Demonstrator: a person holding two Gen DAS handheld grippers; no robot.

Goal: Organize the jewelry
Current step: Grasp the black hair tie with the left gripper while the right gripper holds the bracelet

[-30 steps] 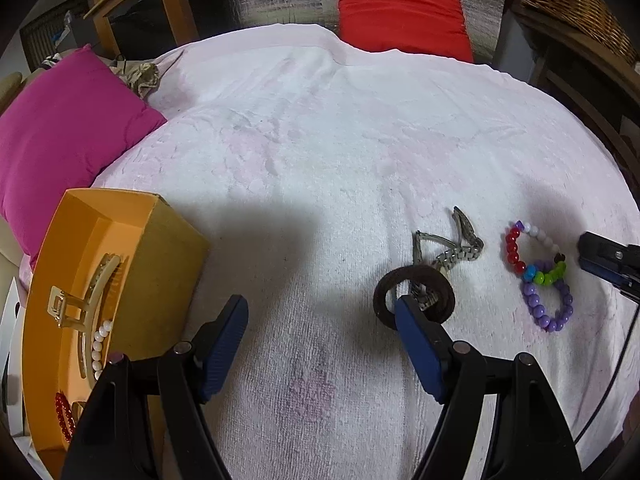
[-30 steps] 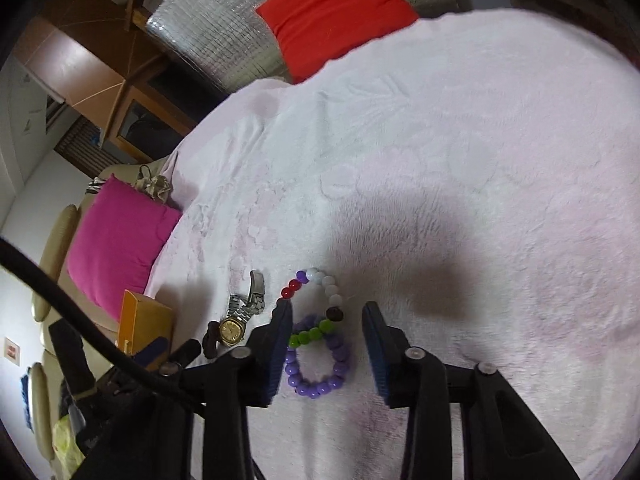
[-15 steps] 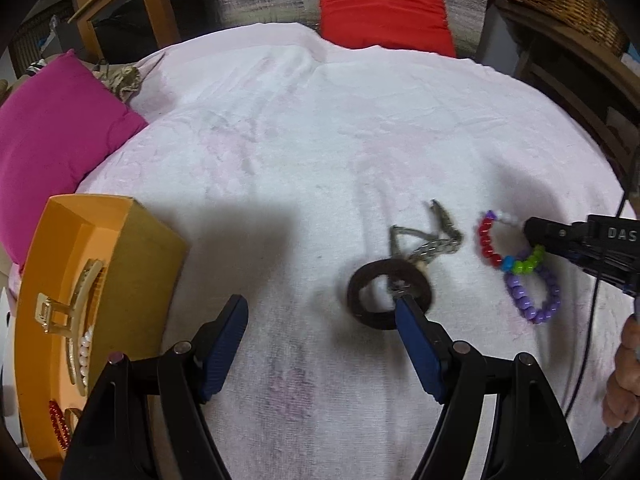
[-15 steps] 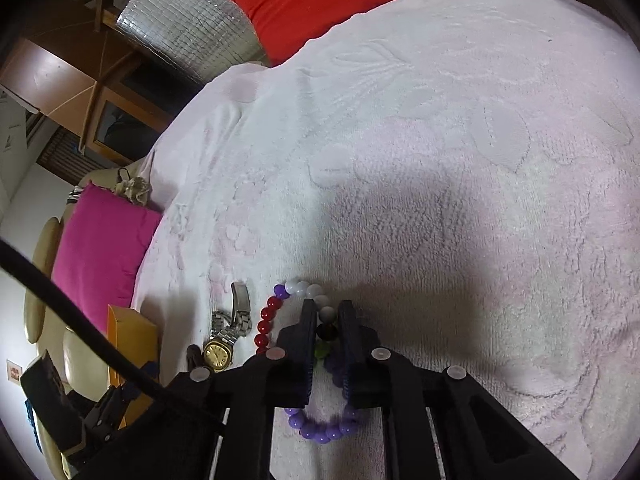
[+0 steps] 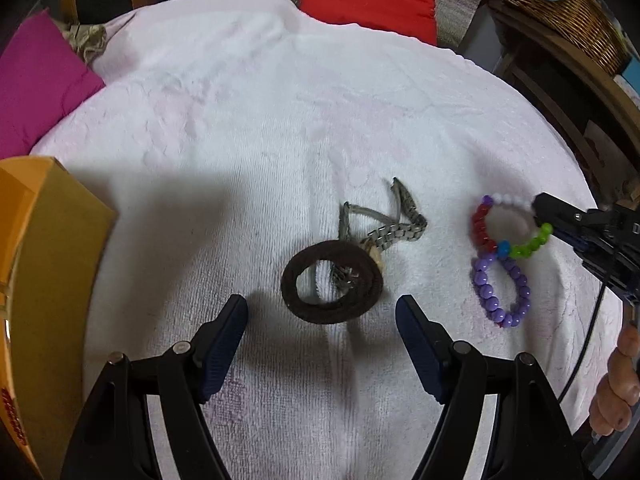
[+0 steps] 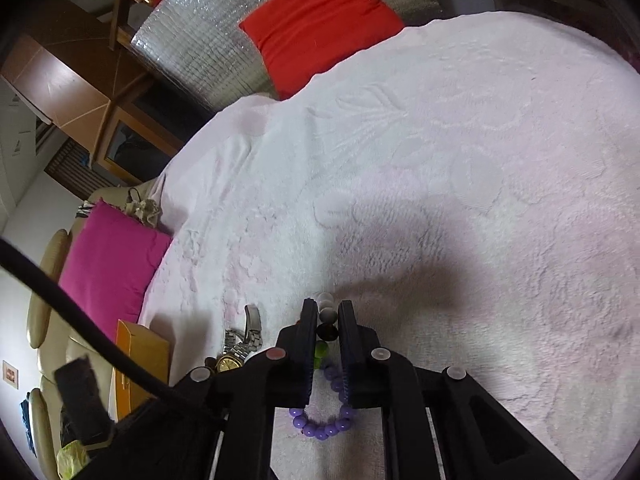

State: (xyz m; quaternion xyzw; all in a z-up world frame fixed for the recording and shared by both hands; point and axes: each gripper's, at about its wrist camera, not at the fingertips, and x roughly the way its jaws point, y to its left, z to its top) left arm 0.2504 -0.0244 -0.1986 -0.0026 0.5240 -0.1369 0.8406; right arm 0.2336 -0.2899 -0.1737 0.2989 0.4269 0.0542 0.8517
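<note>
The orange box (image 5: 48, 280) is cut off at the left edge. The brown ring (image 5: 332, 282) hides part of the watch (image 5: 392, 232). Right hand-held gripper (image 6: 327, 322) hides some bracelet (image 6: 320, 430) beads.

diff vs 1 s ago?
Right tool closed on the bead bracelet, which lies on the towel. Left tool tipped down toward the dark ring, jaws open as before. Watch and orange box unmoved.
</note>
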